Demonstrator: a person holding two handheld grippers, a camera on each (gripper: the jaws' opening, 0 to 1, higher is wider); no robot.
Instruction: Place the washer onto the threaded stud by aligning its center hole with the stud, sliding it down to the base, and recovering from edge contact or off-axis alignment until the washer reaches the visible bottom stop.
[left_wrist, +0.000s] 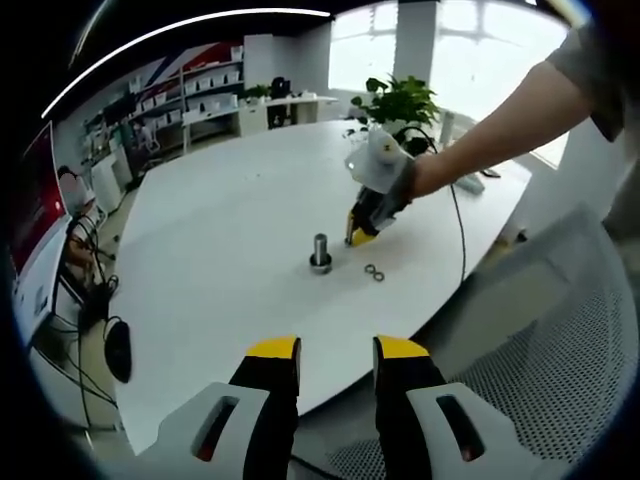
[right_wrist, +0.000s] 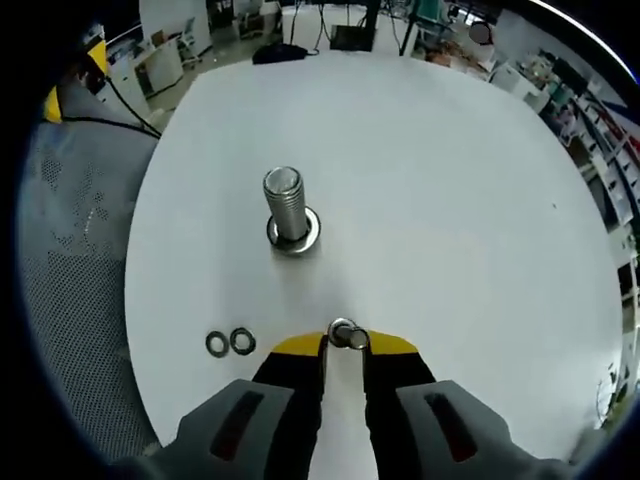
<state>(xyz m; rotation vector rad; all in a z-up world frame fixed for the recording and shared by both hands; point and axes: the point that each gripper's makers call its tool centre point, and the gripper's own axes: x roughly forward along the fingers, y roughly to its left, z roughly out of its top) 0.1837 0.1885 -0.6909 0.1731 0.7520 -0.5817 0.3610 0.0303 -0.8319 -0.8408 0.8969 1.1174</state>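
One threaded stud (right_wrist: 287, 208) stood upright on the white table (right_wrist: 450, 200). The right gripper (right_wrist: 345, 340) was clamped on one washer (right_wrist: 345, 334), at six o'clock from the stud and apart from it. Two spare washers (right_wrist: 230, 342) lay side by side at seven o'clock. The left gripper (left_wrist: 336, 350) hung back with jaws apart, holding nothing.
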